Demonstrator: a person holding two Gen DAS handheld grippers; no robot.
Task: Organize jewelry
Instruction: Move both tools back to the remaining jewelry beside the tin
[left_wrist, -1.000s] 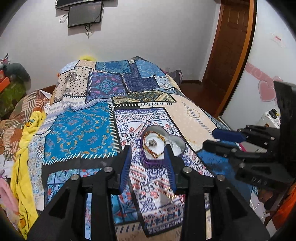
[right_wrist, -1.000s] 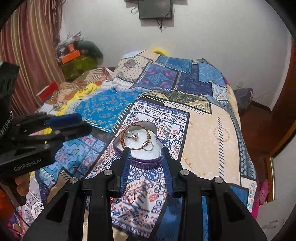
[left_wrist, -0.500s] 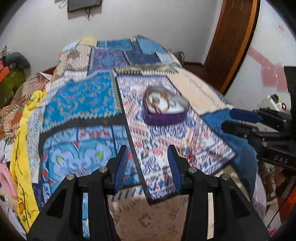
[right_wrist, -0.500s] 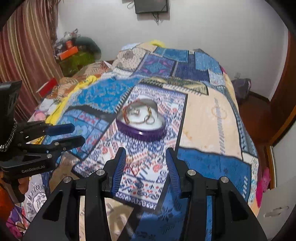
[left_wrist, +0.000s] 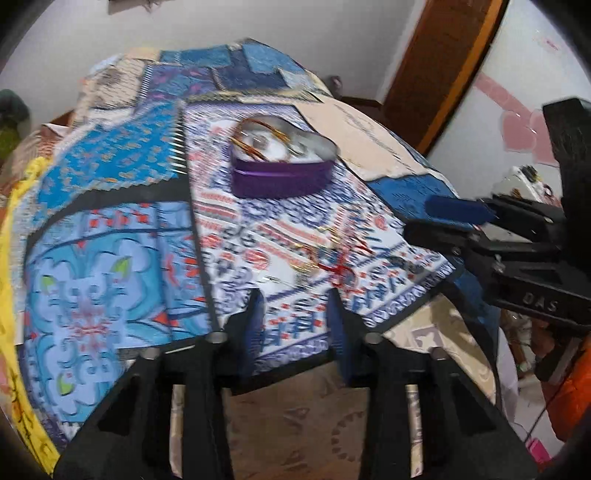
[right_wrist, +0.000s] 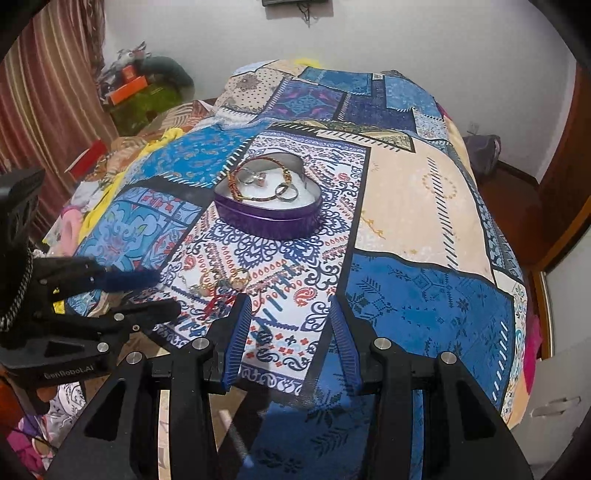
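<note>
A purple heart-shaped tin (right_wrist: 267, 216) stands on the patterned bedspread (right_wrist: 417, 192). It holds a gold bangle (right_wrist: 258, 179) and rings (right_wrist: 286, 192); it also shows in the left wrist view (left_wrist: 282, 173). Loose jewelry with a red thread (right_wrist: 221, 286) lies on the bedspread nearer me, also in the left wrist view (left_wrist: 328, 258). My left gripper (left_wrist: 295, 321) is open and empty, just short of the loose pieces. My right gripper (right_wrist: 291, 325) is open and empty, to the right of them.
The bed's near edge drops off below both grippers. A wooden door (left_wrist: 436, 62) stands on the right. Striped curtains (right_wrist: 44, 92) and cluttered boxes (right_wrist: 140, 92) are on the left. Yellow cloth (left_wrist: 14, 258) hangs at the bed's left side.
Both grippers have pulled back from the tin toward the bed's near edge. The loose jewelry near the edge has come into view. Both stayed open.
</note>
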